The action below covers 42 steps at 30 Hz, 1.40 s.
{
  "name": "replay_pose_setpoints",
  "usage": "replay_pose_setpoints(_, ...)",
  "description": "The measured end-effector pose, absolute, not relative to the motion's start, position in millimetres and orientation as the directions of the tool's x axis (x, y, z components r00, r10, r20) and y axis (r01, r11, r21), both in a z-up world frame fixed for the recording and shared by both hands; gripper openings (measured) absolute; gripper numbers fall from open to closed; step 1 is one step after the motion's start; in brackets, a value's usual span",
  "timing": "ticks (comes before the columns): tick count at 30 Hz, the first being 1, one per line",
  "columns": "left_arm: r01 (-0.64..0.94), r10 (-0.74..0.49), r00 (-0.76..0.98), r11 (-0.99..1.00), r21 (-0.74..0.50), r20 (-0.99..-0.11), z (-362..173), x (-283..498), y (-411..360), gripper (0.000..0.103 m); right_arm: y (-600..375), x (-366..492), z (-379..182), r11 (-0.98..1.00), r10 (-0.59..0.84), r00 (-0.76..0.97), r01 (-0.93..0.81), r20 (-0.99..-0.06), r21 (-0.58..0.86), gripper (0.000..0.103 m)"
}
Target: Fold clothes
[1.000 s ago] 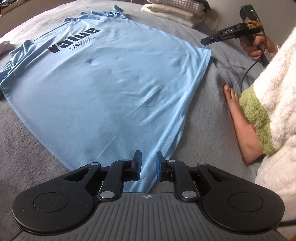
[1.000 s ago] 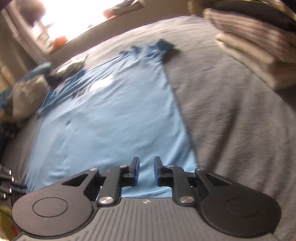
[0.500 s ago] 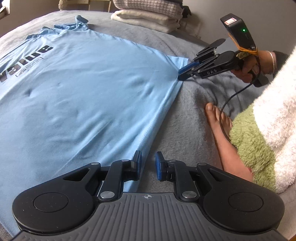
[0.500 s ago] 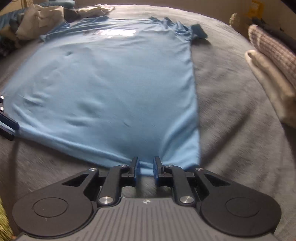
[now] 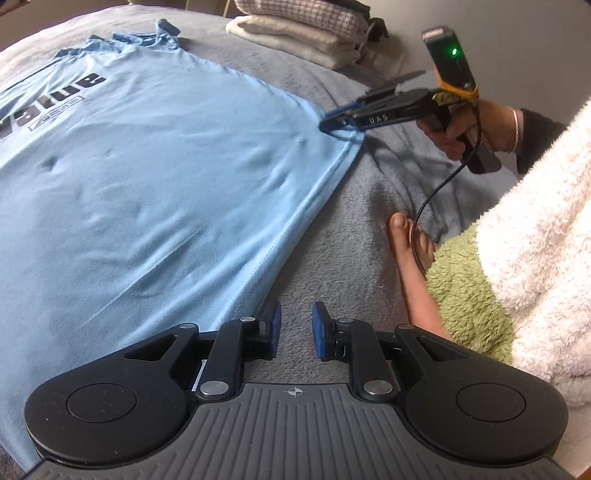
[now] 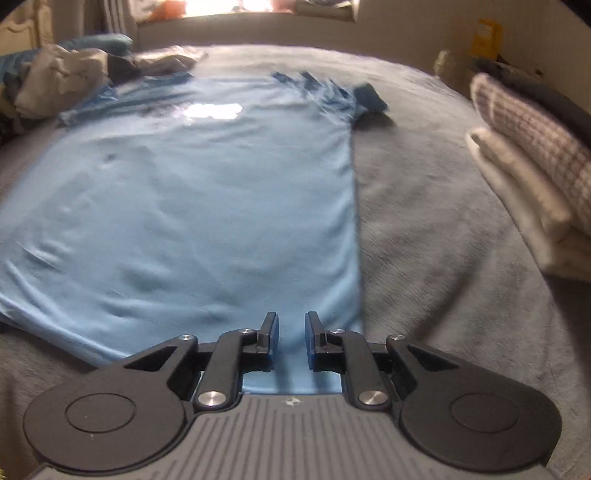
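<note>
— Both tongs have shifted: the right tongs (image 5: 332, 123) have dropped from the air onto one bottom corner of the shirt (image 5: 147, 192). The left tongs (image 5: 296, 328) have slid along the hem and off the cloth.

— Where does the shirt lie?

— Spread flat, print up, across the middle of the bed (image 5: 343, 251). Its hem is toward the near edge where the person sits, and its collar is toward the far side.

— Are the tongs holding anything?

— Not that I can see. The left pair stands a little apart and parting, over bare blanket, with the hem just beside one pad. The right pair shows a narrow gap with blue cloth under it. The corner puckers at the tips, but the pads do not look pressed shut on it.

— So which step is this?

— I'd say taking hold of the two hem corners for the first fold. Next the right pair needs to close on that puckered corner. The left pair has to go back to the hem's other end and catch both layers.

— What about the cloth?

— A thin, smooth, light blue knit with a stitched hem and soft ripples; it will probably drape and slip. The grey blanket is fuzzy and may drag on it. A folded stack (image 5: 295, 33) of waffle and plush pieces sits near the far corner, and a loose heap (image 6: 62, 77) lies by the opposite one.
</note>
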<state>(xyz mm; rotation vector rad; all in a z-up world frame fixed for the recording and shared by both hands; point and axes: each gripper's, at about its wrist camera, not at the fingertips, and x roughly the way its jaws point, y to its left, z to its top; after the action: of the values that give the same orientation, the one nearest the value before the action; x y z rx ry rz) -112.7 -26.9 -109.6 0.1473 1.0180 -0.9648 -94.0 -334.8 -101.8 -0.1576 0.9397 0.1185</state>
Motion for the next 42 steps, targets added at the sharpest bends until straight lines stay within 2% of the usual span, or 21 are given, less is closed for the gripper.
replay_pose_setpoints(2,0.707,-0.607,0.183,0.628,-0.326,-0.774,-108,-108,-22,0.024,-367,-100,-107,0.998,0.020,0.585,-0.059,-0.811,-0.017,0.000)
replay_pose_setpoints(4,0.661,-0.603,0.201,0.665,-0.348,-0.772,-104,-99,-13,0.025,-374,-104,-99,0.998,-0.058,0.581,0.021,-0.811,-0.056,0.003)
replay_pose_setpoints(6,0.595,-0.610,0.230,0.705,-0.387,-0.758,-101,-83,-2,0.025,-370,-104,-88,0.998,-0.068,0.585,0.033,-0.808,-0.061,0.003)
replay_pose_setpoints(10,0.513,-0.515,0.332,0.802,-0.307,-0.791,-102,-53,1,0.025,-317,-91,-72,0.992,0.087,0.615,-0.126,-0.784,0.012,0.003)
replay_pose_setpoints(13,0.525,-0.452,0.304,0.814,-0.248,-0.839,-116,-49,-1,0.025,-262,-77,-77,0.949,0.257,0.564,-0.300,-0.784,0.096,0.003)
replay_pose_setpoints(16,0.592,-0.411,0.277,0.785,-0.182,-0.868,-116,-63,4,0.025,-216,-78,-95,0.871,0.374,0.439,-0.468,-0.817,0.146,0.003)
replay_pose_setpoints(22,0.545,-0.367,0.136,0.804,-0.240,-0.920,-114,-80,46,0.026,-168,-124,-102,0.626,0.475,0.157,-0.751,-0.866,0.208,0.006)
replay_pose_setpoints(27,0.553,-0.346,0.064,0.793,-0.255,-0.936,-114,-88,65,0.026,-146,-114,-75,0.591,0.536,0.195,-0.781,-0.821,0.200,0.006)
replay_pose_setpoints(30,0.531,-0.357,0.059,0.802,-0.273,-0.932,-115,-91,73,0.026,-125,-100,-80,0.597,0.550,0.242,-0.783,-0.799,0.174,0.006)
replay_pose_setpoints(34,0.495,-0.357,0.037,0.818,-0.293,-0.933,-114,-99,87,0.026,-100,-117,-109,0.473,0.527,0.084,-0.856,-0.846,0.210,0.007)
replay_pose_setpoints(37,0.482,-0.342,0.020,0.827,-0.291,-0.939,-111,-105,99,0.026,-91,-133,-100,0.341,0.537,-0.033,-0.906,-0.843,0.252,0.006)
replay_pose_setpoints(42,0.483,-0.339,0.069,0.834,-0.266,-0.938,-90,-99,118,0.026,-80,-100,-76,0.413,0.613,0.088,-0.883,-0.785,0.223,0.006)
